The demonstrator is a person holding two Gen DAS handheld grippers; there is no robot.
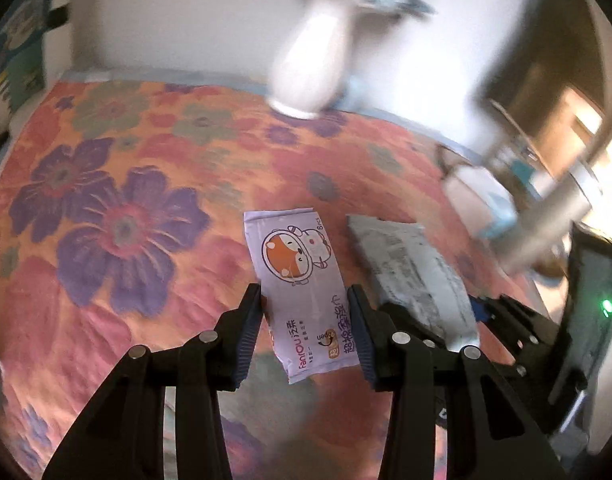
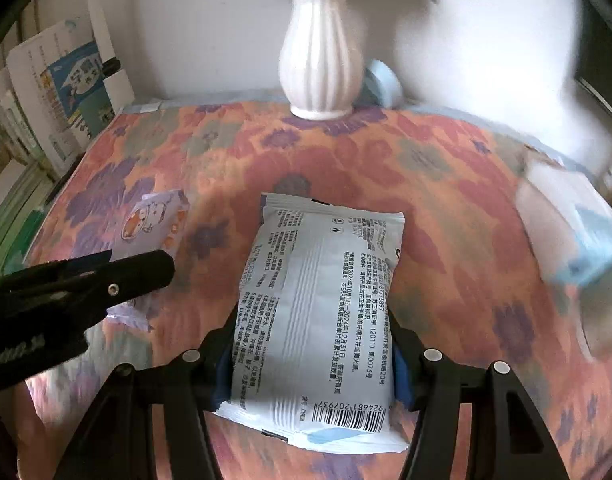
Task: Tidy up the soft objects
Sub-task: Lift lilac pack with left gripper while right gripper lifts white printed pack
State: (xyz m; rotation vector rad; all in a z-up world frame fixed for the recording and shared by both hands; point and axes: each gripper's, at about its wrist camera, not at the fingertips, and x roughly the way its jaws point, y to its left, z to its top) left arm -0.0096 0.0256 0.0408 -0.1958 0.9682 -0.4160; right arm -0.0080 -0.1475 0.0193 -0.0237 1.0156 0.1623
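Left gripper [image 1: 308, 320] clamps a lilac wet-wipe pack [image 1: 298, 280] between its fingers; right gripper [image 2: 312, 344] clamps a white printed wipe pack [image 2: 318, 312], both above the floral cloth [image 1: 126, 220].

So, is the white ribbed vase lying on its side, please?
No, the white ribbed vase stands upright on the floral cloth.

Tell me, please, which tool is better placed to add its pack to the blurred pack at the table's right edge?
Right, probably: the right tool grips the white pack, and the blurred pack lies on its side; the left tool is farther.
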